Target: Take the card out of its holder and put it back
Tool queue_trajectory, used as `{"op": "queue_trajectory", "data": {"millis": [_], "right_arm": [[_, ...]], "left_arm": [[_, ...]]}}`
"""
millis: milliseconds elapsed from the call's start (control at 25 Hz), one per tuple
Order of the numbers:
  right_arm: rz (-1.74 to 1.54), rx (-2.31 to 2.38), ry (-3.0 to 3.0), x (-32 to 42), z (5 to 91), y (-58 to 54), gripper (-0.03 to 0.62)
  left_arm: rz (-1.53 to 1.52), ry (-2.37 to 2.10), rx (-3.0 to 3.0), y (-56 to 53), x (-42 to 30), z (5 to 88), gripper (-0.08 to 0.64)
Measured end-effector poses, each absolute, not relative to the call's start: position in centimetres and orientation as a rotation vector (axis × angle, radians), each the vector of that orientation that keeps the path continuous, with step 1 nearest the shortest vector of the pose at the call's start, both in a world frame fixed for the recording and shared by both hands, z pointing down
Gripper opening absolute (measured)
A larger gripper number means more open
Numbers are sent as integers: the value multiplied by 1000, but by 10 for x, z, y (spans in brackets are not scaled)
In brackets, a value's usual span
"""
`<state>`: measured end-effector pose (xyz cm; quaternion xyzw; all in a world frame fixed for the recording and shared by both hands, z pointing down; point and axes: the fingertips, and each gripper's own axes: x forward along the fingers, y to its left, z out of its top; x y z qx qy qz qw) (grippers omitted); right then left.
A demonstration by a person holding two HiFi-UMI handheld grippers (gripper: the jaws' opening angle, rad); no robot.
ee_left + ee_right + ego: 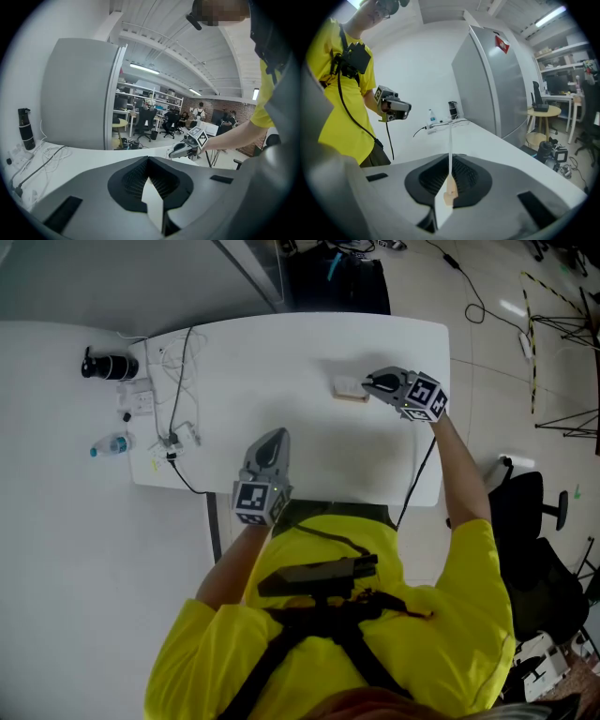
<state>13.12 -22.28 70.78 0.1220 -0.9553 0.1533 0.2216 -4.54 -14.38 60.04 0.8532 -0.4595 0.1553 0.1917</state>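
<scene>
A thin white card [450, 150] stands edge-on in a small tan wooden holder [449, 193]. My right gripper [450, 180] is shut on the card's near end. From above, the card and holder [350, 388] sit on the white table [309, 446] at its far right, with the right gripper [370, 384] touching them from the right. My left gripper [273, 439] hovers over the table's near edge, well apart from the card. It is shut with nothing in it, and its own view shows the jaws together [150, 176] and the right gripper [187, 147] beyond.
At the table's left end are a black bottle [108, 365], a power strip with cables [141, 405] and a small water bottle [111, 444]. A tall grey cabinet [79, 93] stands behind the table. A black office chair [530, 521] is on the floor at right.
</scene>
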Motion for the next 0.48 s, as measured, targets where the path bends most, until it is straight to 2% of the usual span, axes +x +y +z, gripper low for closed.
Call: {"op": "queue_trajectory", "data": {"millis": [240,320,400,480], "right_arm": [[442,414,-2599,132,737,-222,28],[449,445,-2600,133,739,-223,63],[460,486,-2612,136,734,-226,63],[475,536,-2639,140,720,-229,109]], "left_arm": [[436,-1257,2408,-147,-33,603,-6],[437,-1248,2420,-146,-31,603,-6],[437,-1241,2428,-145,-29,603,-6],[435,-1240,2423,-142,-30,602,-6]]}}
